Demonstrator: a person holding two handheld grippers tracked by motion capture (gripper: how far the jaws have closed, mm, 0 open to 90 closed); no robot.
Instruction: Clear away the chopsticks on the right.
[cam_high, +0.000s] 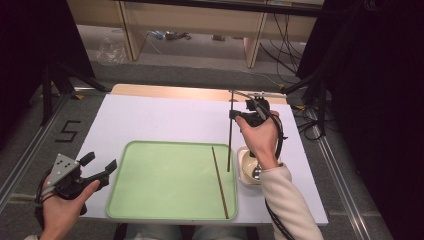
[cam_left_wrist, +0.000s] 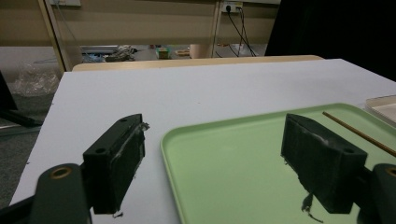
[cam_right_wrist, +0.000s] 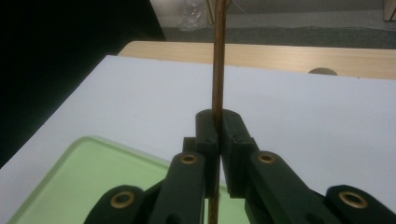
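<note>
My left claw (cam_high: 101, 168) sits nearest me, released, jaws spread wide over the near-left edge of the green tray (cam_high: 165, 175) and gripping nothing. On the tray's right side one chopstick (cam_high: 219, 182) lies flat, its long axis running from me away. Further out, my right claw (cam_high: 236, 116) is clenched on the second chopstick (cam_high: 230, 140), held upright, its lower tip hanging just above the tray's right rim beside the small bowl (cam_high: 246, 165) on the tabletop (cam_high: 165, 120). I judge lowering it flat comes next.
</note>
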